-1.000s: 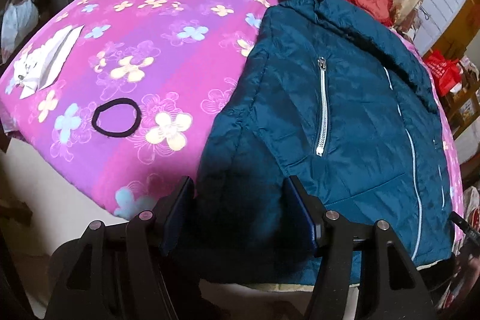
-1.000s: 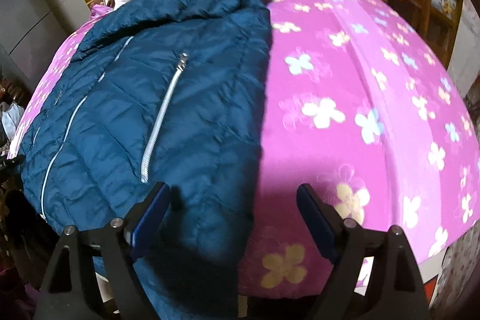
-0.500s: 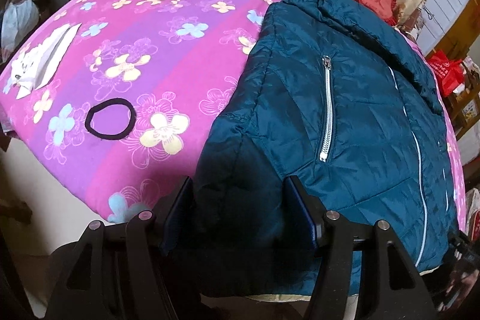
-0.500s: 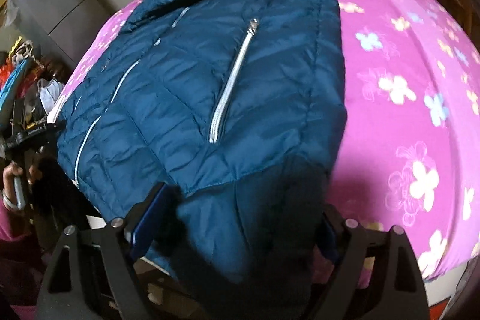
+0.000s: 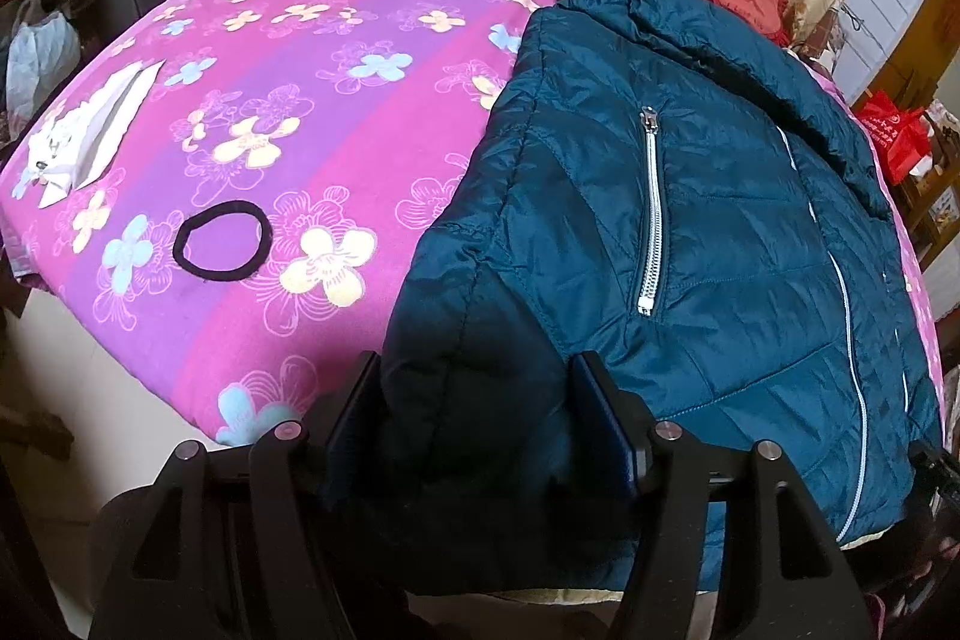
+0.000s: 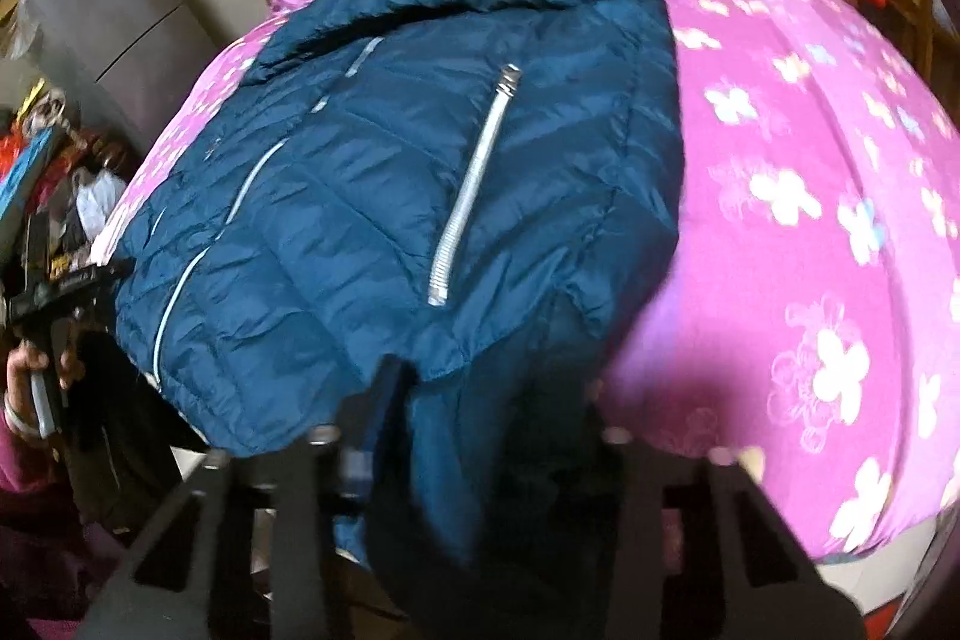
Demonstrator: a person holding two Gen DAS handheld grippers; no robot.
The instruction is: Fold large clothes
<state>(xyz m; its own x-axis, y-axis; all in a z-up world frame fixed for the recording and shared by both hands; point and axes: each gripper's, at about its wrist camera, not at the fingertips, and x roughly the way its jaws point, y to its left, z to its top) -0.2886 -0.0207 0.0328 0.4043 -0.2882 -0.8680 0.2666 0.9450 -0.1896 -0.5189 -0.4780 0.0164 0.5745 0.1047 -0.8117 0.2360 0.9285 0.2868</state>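
The bed (image 5: 336, 112), under a pink flowered cover, carried the blue quilted jacket (image 5: 708, 220) spread on its near half. The left gripper (image 5: 474, 418) was clamped on one near hem corner; the right gripper (image 6: 486, 418) had just been closing its jaws around the other. Slick padded fabric could slip free on lifting. A black hair band (image 5: 222, 241) lay left.

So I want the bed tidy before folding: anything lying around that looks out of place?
Yes. A black hair tie lies loose on the pink floral bedspread, left of the blue jacket, and a white folded item sits near the bedspread's left edge. Neither touches the jacket.
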